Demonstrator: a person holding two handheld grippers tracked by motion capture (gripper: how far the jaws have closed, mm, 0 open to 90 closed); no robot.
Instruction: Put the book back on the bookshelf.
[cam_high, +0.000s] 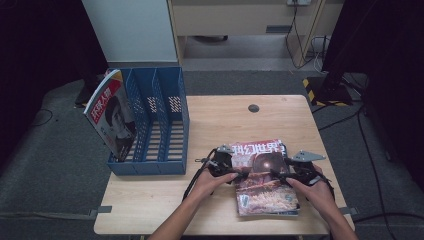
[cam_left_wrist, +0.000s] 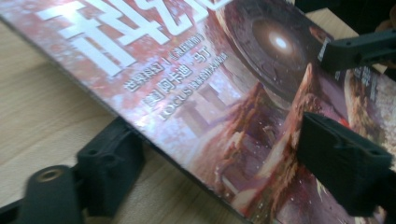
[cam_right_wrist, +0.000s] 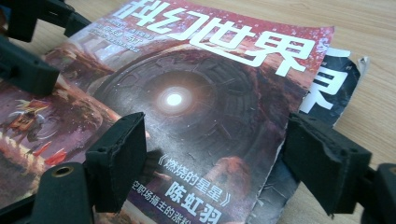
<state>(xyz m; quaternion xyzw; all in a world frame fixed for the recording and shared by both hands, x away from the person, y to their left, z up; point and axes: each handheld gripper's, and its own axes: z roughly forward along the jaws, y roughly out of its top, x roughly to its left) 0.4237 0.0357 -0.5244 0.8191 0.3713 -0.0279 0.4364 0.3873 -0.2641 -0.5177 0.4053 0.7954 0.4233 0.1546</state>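
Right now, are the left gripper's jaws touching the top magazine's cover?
Cannot tell. In the left gripper view, the left gripper straddles the top magazine edge, jaws wide; neither contact nor gap shows plainly.

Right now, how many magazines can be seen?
3: one upright in the blue file rack at its left end, one red-covered on the table, and another under it, its edge peeking out. More could be hidden below.

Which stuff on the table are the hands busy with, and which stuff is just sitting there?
Busy with:
top magazine
left gripper
right gripper

Just sitting:
second magazine underneath
blue file rack
magazine standing in the rack
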